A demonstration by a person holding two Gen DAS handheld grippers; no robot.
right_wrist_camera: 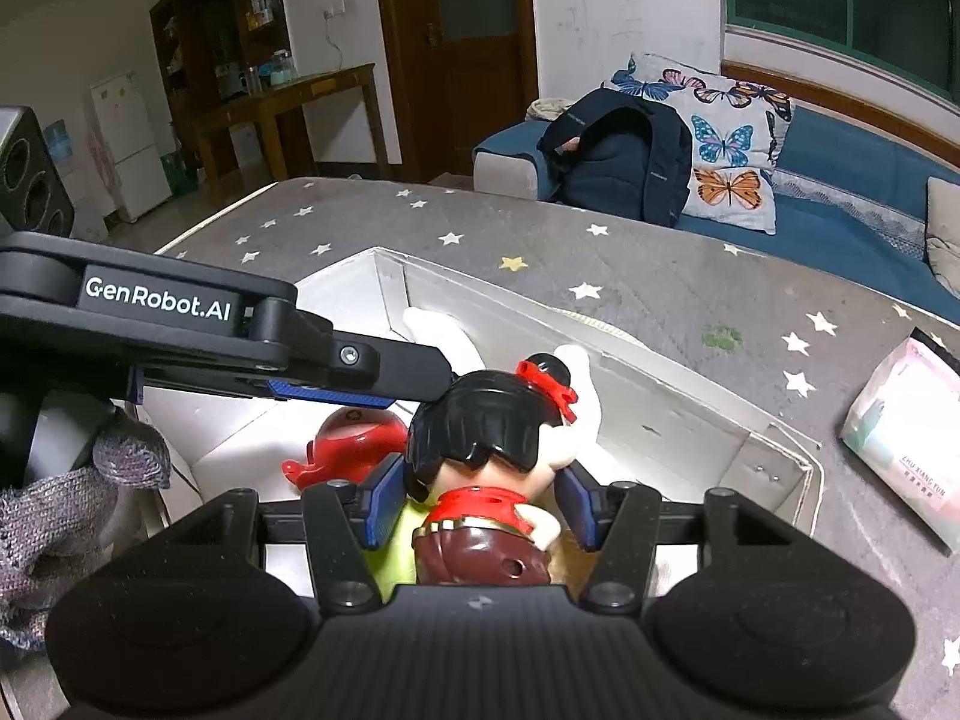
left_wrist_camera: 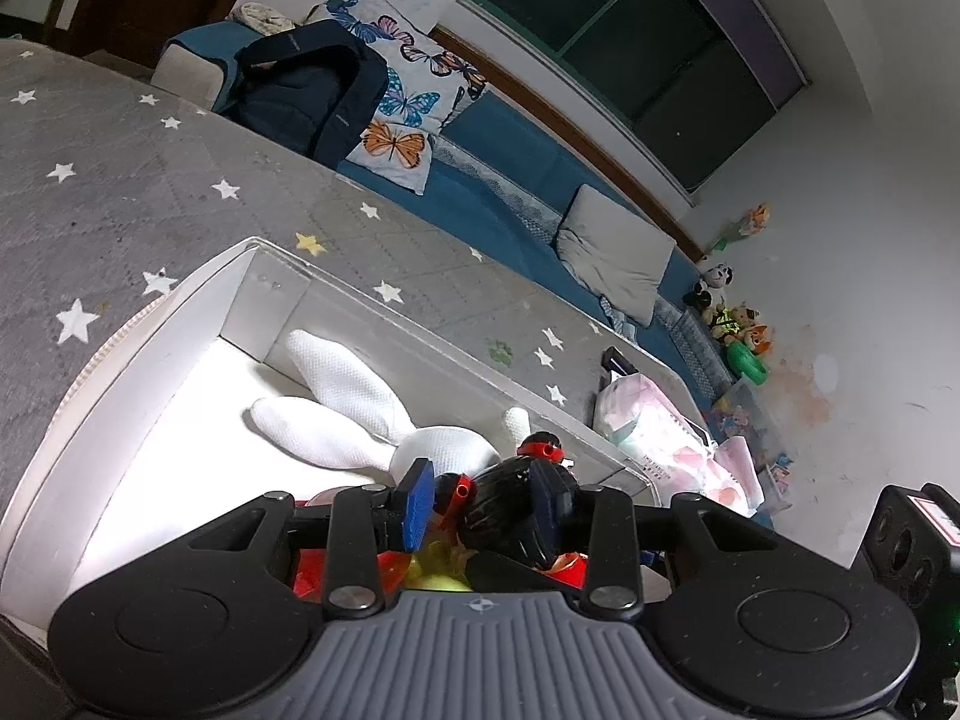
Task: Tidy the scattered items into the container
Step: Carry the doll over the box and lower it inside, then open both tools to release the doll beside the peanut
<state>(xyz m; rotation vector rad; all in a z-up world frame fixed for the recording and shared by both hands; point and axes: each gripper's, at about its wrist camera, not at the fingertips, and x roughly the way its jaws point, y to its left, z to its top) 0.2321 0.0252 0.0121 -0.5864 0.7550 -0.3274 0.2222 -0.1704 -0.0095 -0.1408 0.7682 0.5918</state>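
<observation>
- right gripper [right_wrist_camera: 480, 501]: blue pads flank the doll figurine [right_wrist_camera: 489, 474] at shoulder/head level. Pad on the picture's right touches the doll's arm, left pad sits close against the hair edge. Reads as pinching the doll, not fully sure on the left contact.
- doll: black hair, red bow, red top, brown skirt. Upright-ish, long axis runs along the gripper's fingers, head away from the camera. It hangs over the open white box [right_wrist_camera: 690, 384], above the other toys.
- left gripper [left_wrist_camera: 483, 501]: in the left wrist view its pads sit either side of the doll's black hair [left_wrist_camera: 510, 510]. One pad is against the hair, the other shows a gap. Cannot tell if it grips or only steadies.
- in the right wrist view the left gripper comes in from the left edge, its finger lying across just above the doll's head. Both tools are on the same toy; the right one carries it.
- inside the box: white plush rabbit [left_wrist_camera: 360, 414] against the far wall, red toy [right_wrist_camera: 354, 438] beside the doll, something yellow-green underneath.
- key relation: box floor is straight below the doll, so judged next move is lower and let go.
- pink tissue pack [right_wrist_camera: 900, 462] lies on the star-print grey mat [right_wrist_camera: 660, 276], outside the box, nearer the right gripper.
</observation>
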